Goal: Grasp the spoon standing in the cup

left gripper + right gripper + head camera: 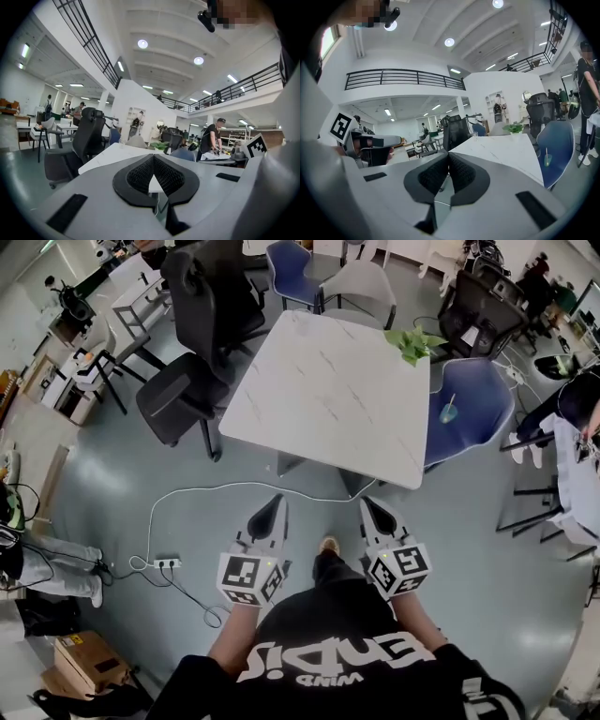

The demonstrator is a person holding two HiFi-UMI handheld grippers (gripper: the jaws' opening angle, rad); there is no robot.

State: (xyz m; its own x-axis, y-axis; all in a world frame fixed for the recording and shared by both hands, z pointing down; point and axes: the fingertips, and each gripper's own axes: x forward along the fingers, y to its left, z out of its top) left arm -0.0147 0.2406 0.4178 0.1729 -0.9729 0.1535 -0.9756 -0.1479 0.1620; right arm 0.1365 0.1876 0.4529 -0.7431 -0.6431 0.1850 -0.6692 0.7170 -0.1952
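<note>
**Q:** Head view first: which containers show, and what is in them?

**A:** Just one. A small teal cup (449,413) sits on the seat of a blue chair (478,390), at about two o'clock from the person. A thin spoon (452,400) stands in it, leaning a little. Anything else inside is too small to tell. The right gripper view shows the same cup on that seat, at four o'clock in its frame.

**Q:** And the grippers?

**A:** The left hand-held gripper (270,507) and the right hand-held gripper (373,507) hang side by side over the floor, at six o'clock of the white worktop (319,399) and well apart from the cup. Each gripper view shows its jaws pressed together with nothing between them.

**Q:** What stands in the way?

**A:** The worktop's near right corner lies between the right hand-held gripper and the chair. A green plant (411,343) sits at the worktop's far right edge. Black chairs (187,381) stand at ten o'clock. A power strip (167,563) with a white cable (216,487) lies on the floor at nine o'clock of the left hand-held gripper, and a cardboard box (84,662) sits at seven o'clock.

**Q:** Any writing?

**A:** White lettering crosses the person's black shirt (347,652), upside down from here, and I cannot read it with confidence. The marker cubes (248,577) carry only black-and-white squares.
</note>
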